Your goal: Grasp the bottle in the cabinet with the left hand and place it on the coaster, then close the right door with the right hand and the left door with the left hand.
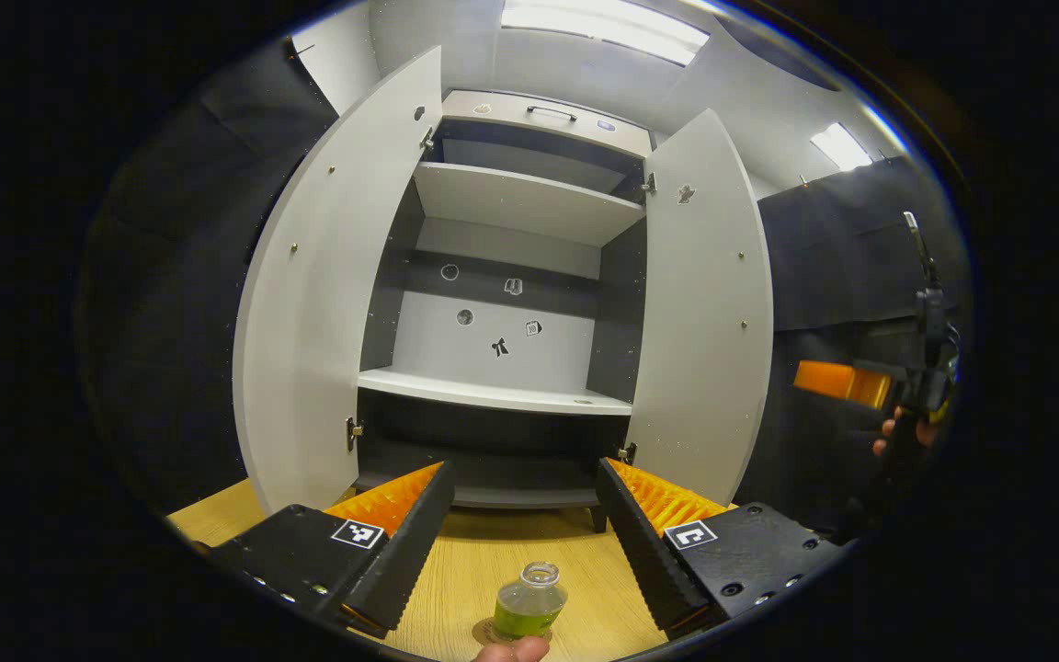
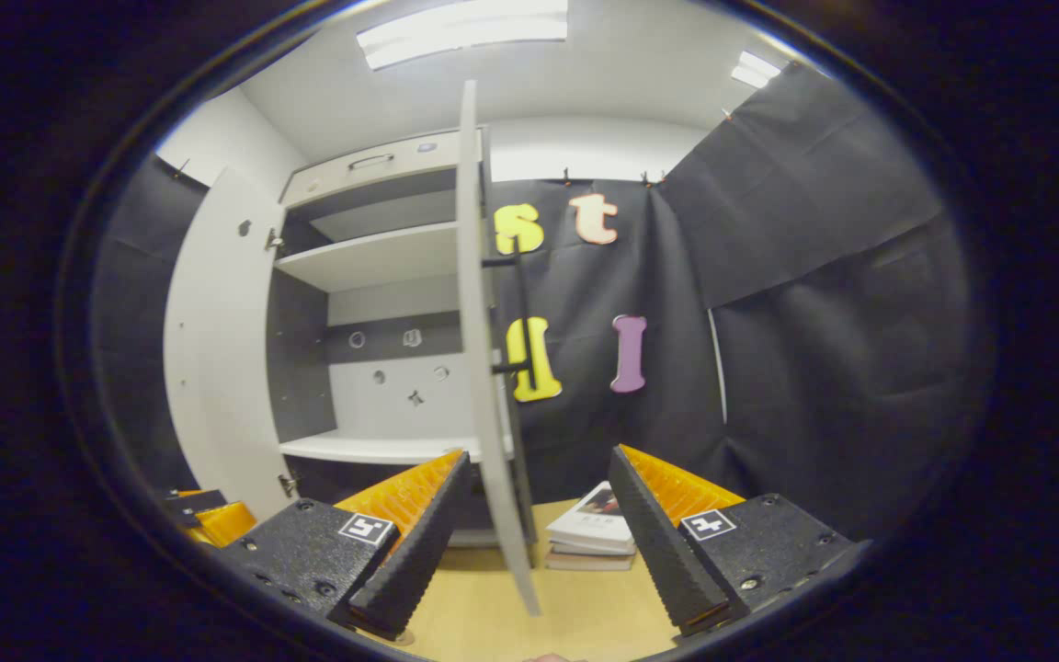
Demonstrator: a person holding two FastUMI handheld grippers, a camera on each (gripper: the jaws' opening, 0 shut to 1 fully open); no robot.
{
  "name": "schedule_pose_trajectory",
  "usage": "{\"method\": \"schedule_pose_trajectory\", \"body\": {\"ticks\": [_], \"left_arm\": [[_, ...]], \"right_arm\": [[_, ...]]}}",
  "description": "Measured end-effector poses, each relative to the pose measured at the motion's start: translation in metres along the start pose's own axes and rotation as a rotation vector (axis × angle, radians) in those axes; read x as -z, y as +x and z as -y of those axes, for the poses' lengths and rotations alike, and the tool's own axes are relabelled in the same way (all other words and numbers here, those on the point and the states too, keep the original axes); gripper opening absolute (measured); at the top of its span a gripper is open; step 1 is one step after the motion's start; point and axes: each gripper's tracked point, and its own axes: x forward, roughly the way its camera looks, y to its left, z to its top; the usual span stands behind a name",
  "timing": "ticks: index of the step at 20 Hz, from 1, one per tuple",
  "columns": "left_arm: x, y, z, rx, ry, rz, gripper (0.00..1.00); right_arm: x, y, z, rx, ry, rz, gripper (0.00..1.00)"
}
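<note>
A small clear bottle [image 1: 530, 603] with green liquid stands upright on a round coaster [image 1: 485, 633] on the wooden table, low in the left gripper view. My left gripper [image 1: 520, 552] is open above and behind it, fingers apart and not touching it. The cabinet [image 1: 502, 276] stands with both doors swung wide: left door [image 1: 327, 303] and right door [image 1: 704, 313]. In the right gripper view my right gripper [image 2: 529, 561] is open, and the right door's edge [image 2: 483, 368] with its dark handle [image 2: 522, 313] runs between its fingers without touching them. The right gripper [image 1: 847, 382] also appears at the far right of the left gripper view.
The cabinet shelves [image 1: 493, 391] hold nothing. A stack of books [image 2: 592, 533] lies on the table [image 2: 585, 616] right of the right door. A fingertip [image 1: 513, 651] shows at the bottom edge near the coaster. Black cloth walls close in both sides.
</note>
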Motion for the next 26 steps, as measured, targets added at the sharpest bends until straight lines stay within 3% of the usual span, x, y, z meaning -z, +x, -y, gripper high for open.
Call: {"method": "schedule_pose_trajectory", "body": {"ticks": [5,8,10,11,12,13,15,16,17,19,21,22,23,25,26], "left_arm": [[0.01,-0.006,0.005,-0.021,-0.004,-0.024,0.95],[0.011,-0.008,0.01,-0.023,-0.016,-0.02,0.95],[0.011,-0.007,0.006,-0.033,-0.003,-0.012,0.95],[0.012,-0.007,0.003,-0.041,-0.004,-0.014,0.95],[0.014,-0.006,0.002,-0.043,-0.012,-0.018,0.95],[0.015,-0.006,0.001,-0.045,-0.024,-0.022,0.95],[0.016,-0.005,-0.001,-0.044,-0.039,-0.025,0.95],[0.015,-0.004,-0.001,-0.04,-0.039,-0.023,0.95],[0.014,-0.003,0.0,-0.029,-0.034,-0.026,0.95],[0.01,-0.005,0.003,-0.002,-0.012,-0.02,0.95],[0.007,-0.007,0.004,0.022,0.002,-0.007,0.99],[0.008,-0.008,0.004,0.028,0.007,-0.008,0.95],[0.009,-0.01,0.004,0.031,0.012,-0.013,0.95],[0.011,-0.012,-0.001,0.03,0.017,-0.017,0.95],[0.012,-0.013,-0.004,0.024,0.019,-0.022,0.95]], "right_arm": [[-0.053,0.059,0.014,-0.024,0.004,0.012,0.98],[-0.062,0.079,0.011,-0.032,-0.014,0.016,0.98],[-0.06,0.083,0.004,-0.045,-0.031,0.008,0.98],[-0.059,0.084,0.006,-0.035,-0.043,0.009,0.94],[-0.06,0.085,0.005,-0.036,-0.053,0.017,0.99],[-0.06,0.084,0.003,-0.041,-0.067,0.014,0.94],[-0.059,0.083,-0.002,-0.048,-0.066,0.008,0.99],[-0.058,0.083,-0.003,-0.053,-0.073,0.0,0.93],[-0.059,0.082,-0.006,-0.057,-0.077,0.003,0.98],[-0.058,0.08,-0.013,-0.058,-0.078,-0.001,0.98],[-0.056,0.076,-0.029,-0.079,-0.077,-0.003,0.98],[-0.055,0.074,-0.039,-0.096,-0.075,-0.004,0.93],[-0.053,0.073,-0.048,-0.112,-0.078,-0.012,0.98],[-0.052,0.071,-0.068,-0.144,-0.087,-0.013,0.98],[-0.05,0.071,-0.079,-0.165,-0.094,-0.013,0.93]]}}
